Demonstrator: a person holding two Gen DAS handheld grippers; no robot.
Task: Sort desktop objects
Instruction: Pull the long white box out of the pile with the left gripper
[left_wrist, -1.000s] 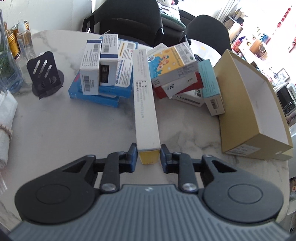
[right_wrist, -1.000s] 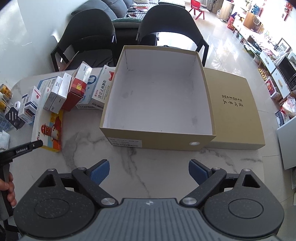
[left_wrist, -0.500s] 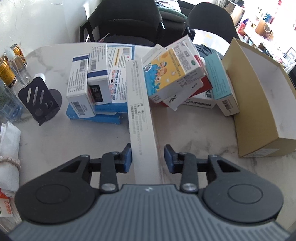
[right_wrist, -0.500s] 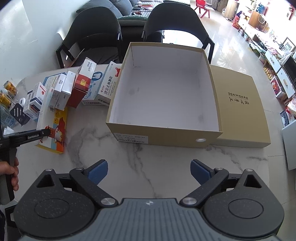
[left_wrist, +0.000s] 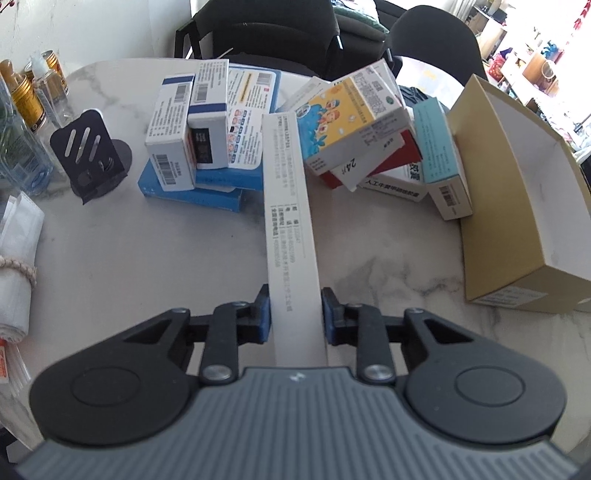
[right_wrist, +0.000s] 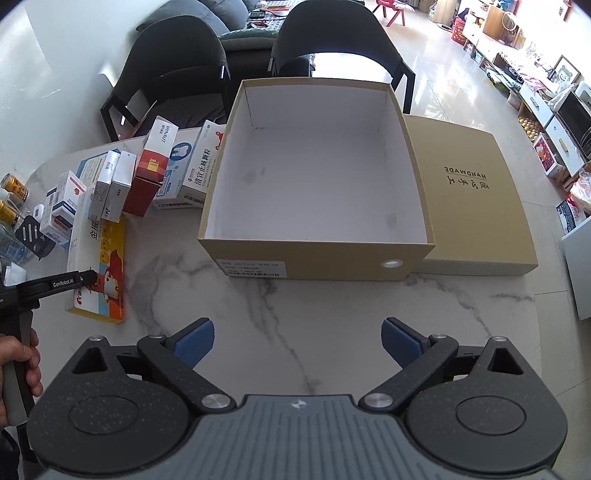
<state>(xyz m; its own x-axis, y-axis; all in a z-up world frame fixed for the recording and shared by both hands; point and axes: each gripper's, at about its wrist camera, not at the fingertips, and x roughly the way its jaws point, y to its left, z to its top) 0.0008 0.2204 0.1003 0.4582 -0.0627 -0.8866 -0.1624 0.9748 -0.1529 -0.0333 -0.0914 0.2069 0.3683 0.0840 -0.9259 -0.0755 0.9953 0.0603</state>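
Observation:
A long white box (left_wrist: 290, 221) with a yellow cartoon face (right_wrist: 98, 266) lies on the marble table, pointing at a pile of medicine boxes (left_wrist: 354, 110). My left gripper (left_wrist: 295, 315) is shut on its near part, with both blue pads against its sides. In the right wrist view the left gripper (right_wrist: 62, 284) reaches in from the left edge, held by a hand (right_wrist: 18, 365). My right gripper (right_wrist: 297, 341) hangs open over bare table in front of the tan open box (right_wrist: 314, 258), which is empty inside.
The tan lid (right_wrist: 472, 192) lies right of the open box. A black slotted stand (left_wrist: 86, 147), bottles (left_wrist: 22, 99) and a rolled cloth (left_wrist: 14, 273) sit at the table's left. Two dark chairs (right_wrist: 177, 70) stand behind the table.
My left gripper slid forward along the long box from its yellow end and its pads closed in on the sides. The right gripper stayed open and rose slightly.

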